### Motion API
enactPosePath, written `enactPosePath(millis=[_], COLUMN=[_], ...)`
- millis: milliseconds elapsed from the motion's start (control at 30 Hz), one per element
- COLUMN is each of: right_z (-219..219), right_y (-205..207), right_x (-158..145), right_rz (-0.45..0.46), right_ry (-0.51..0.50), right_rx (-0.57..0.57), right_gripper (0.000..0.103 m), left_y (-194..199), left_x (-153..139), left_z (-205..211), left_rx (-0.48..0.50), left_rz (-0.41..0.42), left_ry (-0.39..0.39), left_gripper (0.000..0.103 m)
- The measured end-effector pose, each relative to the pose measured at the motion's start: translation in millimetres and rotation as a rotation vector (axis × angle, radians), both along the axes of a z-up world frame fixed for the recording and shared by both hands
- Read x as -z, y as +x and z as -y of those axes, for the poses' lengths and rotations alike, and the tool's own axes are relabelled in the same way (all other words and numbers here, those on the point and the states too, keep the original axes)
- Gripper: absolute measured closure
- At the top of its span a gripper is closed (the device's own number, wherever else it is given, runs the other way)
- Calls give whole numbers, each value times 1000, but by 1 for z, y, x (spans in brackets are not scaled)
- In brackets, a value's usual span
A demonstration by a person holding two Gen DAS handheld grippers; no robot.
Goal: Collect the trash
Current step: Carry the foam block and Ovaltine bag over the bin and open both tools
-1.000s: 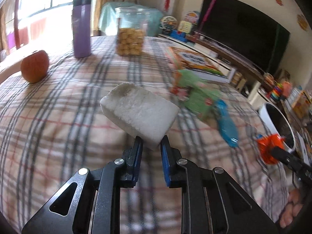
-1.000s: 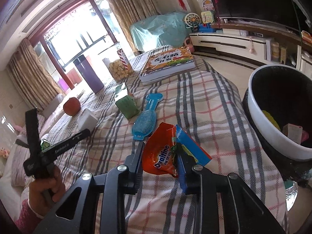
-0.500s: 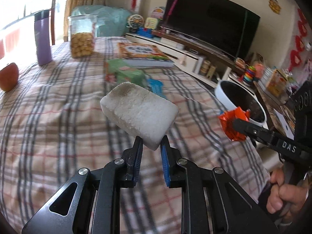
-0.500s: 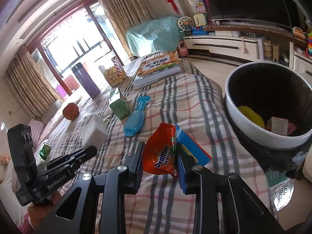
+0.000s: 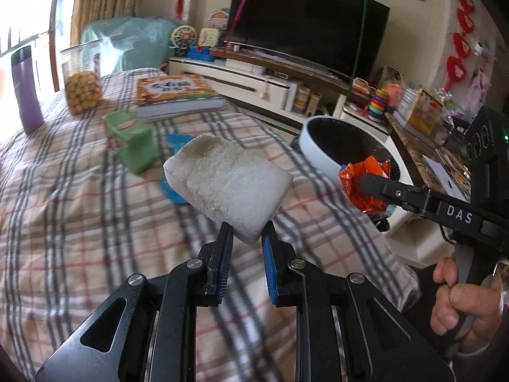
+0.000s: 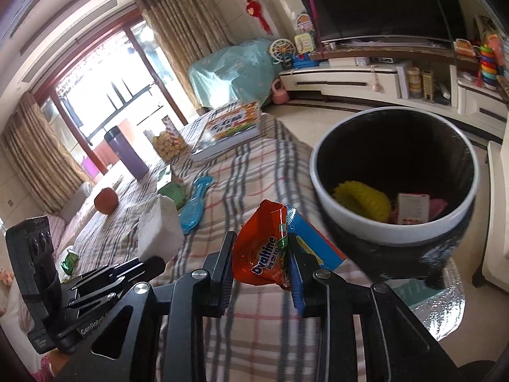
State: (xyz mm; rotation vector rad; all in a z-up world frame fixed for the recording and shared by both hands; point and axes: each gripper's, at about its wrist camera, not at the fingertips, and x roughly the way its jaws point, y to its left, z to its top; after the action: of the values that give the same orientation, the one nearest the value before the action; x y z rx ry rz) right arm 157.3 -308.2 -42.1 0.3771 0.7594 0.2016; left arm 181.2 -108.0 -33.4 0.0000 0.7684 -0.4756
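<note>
Left wrist view: left gripper (image 5: 246,234) clamped on corner of white foam block (image 5: 227,186), block raised clear of plaid cloth (image 5: 79,210). Compared with a second ago, view swung right: apple gone from frame, purple bottle (image 5: 27,90) and cookie jar (image 5: 82,82) pushed to left edge, trash bin (image 5: 321,146) now closer and nearer centre. Right gripper (image 5: 361,184) also in shot now, pinching orange wrapper (image 5: 366,183) right against bin rim. Green box (image 5: 133,141), blue brush (image 5: 173,165), book (image 5: 176,92) left on cloth, well behind.

Right wrist view: right gripper (image 6: 261,254) closed on orange wrapper (image 6: 264,248) plus blue packet (image 6: 313,242). Trash bin (image 6: 394,235) much larger than a second ago, mouth open just ahead and slightly right; yellow item and small carton already inside. Left gripper (image 6: 152,259) alongside at left with foam block (image 6: 159,229).

Meaning, as judgement: both loads carried from table toward bin, pickup done, drop not yet done. Wrapper likely first in; foam block next. Small green scrap (image 6: 68,259) possibly left near cloth edge.
</note>
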Motion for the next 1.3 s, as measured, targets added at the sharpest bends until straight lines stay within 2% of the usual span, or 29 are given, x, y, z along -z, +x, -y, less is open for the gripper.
enactPosePath(millis=[867, 1300], right_z=[85, 113], right_y=[7, 25], right_x=[-14, -11], right_rz=[18, -2], right_ry=[25, 46], right_rx=[135, 163], right_gripper=[73, 73], left_y=[9, 26], left_x=[-17, -19], left_z=[104, 144], left_rx=[192, 240], left_rz=[35, 48], left_ry=[52, 89], left_gripper=[86, 86])
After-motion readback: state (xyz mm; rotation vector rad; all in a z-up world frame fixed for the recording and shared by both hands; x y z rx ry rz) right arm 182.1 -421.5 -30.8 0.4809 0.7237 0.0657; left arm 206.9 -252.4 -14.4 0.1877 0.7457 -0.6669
